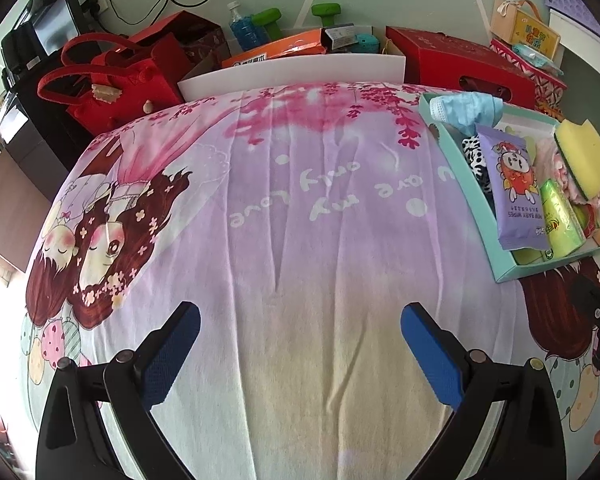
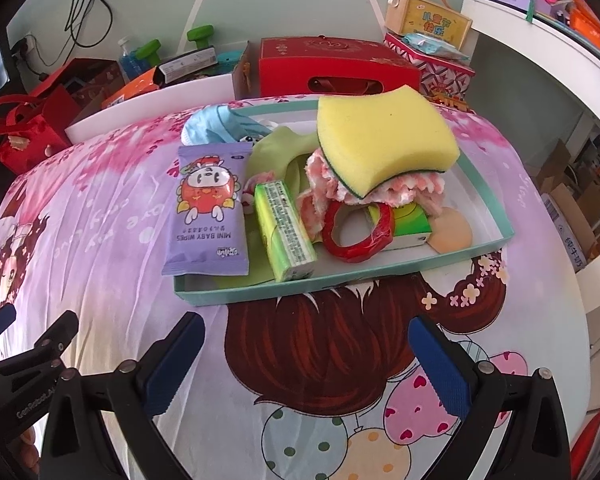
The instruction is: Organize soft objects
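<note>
A teal tray [image 2: 340, 280] sits on the cartoon-print cloth and holds soft items: a yellow sponge [image 2: 384, 140] on a pink fluffy cloth [image 2: 324, 192], a purple baby wipes pack [image 2: 208, 212], a green tissue pack [image 2: 286, 232], a red ring [image 2: 356, 248], a blue mask [image 2: 216, 126] and a green cloth [image 2: 276, 148]. The tray also shows in the left wrist view [image 1: 456, 168] at the right. My right gripper [image 2: 304, 340] is open and empty just in front of the tray. My left gripper [image 1: 300, 332] is open and empty over bare cloth.
Behind the table are a red bag [image 1: 112, 84], red boxes [image 1: 460, 64], an orange box [image 1: 276, 52], green dumbbells [image 1: 268, 20], a blue bottle [image 1: 240, 24] and a white board [image 1: 292, 74]. The left gripper's body shows at the left in the right wrist view [image 2: 28, 360].
</note>
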Demonstrator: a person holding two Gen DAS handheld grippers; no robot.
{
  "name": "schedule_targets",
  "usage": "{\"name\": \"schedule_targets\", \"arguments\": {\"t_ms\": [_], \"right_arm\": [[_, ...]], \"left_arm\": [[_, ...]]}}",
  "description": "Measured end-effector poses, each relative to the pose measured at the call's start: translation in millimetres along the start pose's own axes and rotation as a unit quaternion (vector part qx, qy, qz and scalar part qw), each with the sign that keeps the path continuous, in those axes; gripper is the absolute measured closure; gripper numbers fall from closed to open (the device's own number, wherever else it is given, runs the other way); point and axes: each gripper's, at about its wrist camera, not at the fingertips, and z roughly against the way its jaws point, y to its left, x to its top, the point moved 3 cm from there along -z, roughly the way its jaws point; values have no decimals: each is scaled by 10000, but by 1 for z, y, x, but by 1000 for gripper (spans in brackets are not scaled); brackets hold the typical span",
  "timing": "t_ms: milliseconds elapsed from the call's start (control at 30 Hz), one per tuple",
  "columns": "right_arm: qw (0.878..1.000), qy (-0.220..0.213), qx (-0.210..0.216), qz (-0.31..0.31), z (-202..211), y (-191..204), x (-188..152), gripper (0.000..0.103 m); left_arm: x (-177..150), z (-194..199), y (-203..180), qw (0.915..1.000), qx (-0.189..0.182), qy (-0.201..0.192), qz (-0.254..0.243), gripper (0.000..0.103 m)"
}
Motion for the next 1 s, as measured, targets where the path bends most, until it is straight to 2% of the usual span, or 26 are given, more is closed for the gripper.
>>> {"name": "schedule_targets", "arguments": {"t_ms": [367, 1000], "right_arm": [[10000, 15, -62, 58, -10, 0, 2, 0], [9999, -37, -101, 71, -12, -3, 5, 0]], "left_arm": [[2, -6, -6, 9999, -123, 19, -37, 3], [5, -15, -4, 9998, -127, 165, 58, 3]]}}
